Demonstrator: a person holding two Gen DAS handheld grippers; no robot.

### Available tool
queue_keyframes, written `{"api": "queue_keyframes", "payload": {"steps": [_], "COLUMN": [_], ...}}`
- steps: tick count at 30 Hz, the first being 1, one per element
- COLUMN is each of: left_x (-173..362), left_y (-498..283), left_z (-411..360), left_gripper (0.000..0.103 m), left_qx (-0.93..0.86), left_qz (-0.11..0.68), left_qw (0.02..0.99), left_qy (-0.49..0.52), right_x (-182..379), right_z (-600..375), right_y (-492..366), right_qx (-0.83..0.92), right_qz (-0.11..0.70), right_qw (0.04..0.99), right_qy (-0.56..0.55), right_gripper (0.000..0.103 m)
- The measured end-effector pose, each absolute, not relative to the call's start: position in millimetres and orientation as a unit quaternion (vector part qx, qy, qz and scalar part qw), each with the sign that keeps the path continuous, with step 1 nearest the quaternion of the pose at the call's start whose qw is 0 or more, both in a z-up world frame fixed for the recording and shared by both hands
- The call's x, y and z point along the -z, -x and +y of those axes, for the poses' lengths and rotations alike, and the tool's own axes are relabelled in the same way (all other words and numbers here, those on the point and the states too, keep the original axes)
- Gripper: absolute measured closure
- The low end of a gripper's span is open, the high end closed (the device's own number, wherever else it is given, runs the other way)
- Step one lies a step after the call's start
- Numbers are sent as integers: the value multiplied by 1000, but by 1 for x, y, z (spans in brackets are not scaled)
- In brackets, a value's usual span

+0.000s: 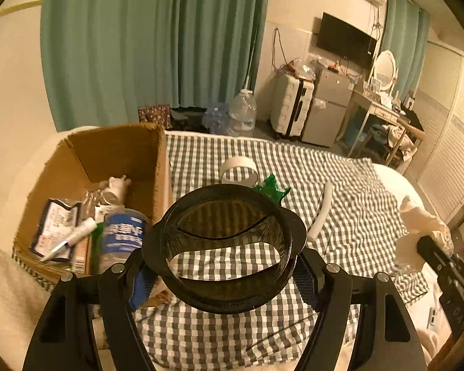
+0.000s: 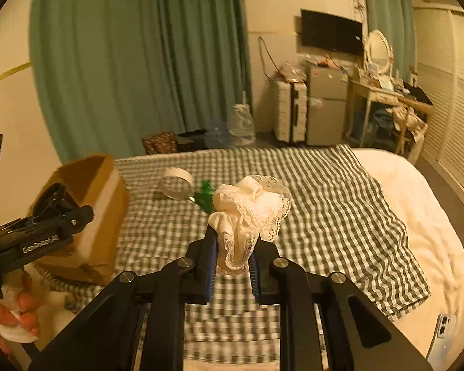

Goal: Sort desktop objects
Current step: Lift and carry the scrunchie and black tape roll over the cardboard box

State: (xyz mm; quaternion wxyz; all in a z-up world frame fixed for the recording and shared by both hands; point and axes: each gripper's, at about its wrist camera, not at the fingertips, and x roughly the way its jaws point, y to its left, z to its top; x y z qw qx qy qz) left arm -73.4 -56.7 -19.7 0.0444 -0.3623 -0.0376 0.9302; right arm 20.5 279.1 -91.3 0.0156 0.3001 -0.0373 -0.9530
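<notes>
My left gripper (image 1: pixel 222 278) is shut on a dark see-through round container (image 1: pixel 229 241), with a blue pad on each side of its rim. It hangs above the checked cloth (image 1: pixel 340 185), just right of an open cardboard box (image 1: pixel 117 145). The right wrist view has this gripper (image 2: pixel 62 213) at the left edge. My right gripper (image 2: pixel 232 266) is shut on a bunched cream lace cloth (image 2: pixel 253 207), held up over the bed. On the checked cloth (image 2: pixel 324 191) lie a white tape roll (image 1: pixel 238 171) and a green item (image 1: pixel 272 188), and a white tube (image 1: pixel 321 210) lies to their right.
The box holds a blue-labelled can (image 1: pixel 123 238), a packet (image 1: pixel 55 228), a pen and a small figure. A phone (image 2: pixel 442 330) lies on the white bedding at the right. Beyond the bed stand a water jug (image 1: pixel 242 108), a suitcase (image 1: pixel 290 105), a small fridge and a cluttered desk.
</notes>
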Motion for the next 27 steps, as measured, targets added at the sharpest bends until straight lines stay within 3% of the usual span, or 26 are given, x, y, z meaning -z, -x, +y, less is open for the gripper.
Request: {"api": "queue_keyframes", "payload": {"steps": [16,27], "left_x": [-58,-18], "left_y": [74,102], "left_z": [-118,-231], "left_gripper": [27,27], "left_qx": [-945,-939], "left_qz": [-7,-56], "left_qw": [60,-44], "left_qy": [321,337], "right_x": [29,28], "right_z": [194,86], "right_y": [-38,16], "right_qx": [959,931], "right_qz": [4,1], "right_qw": [104,217], "right_qy": [-263,-294], "right_gripper": [85,85]}}
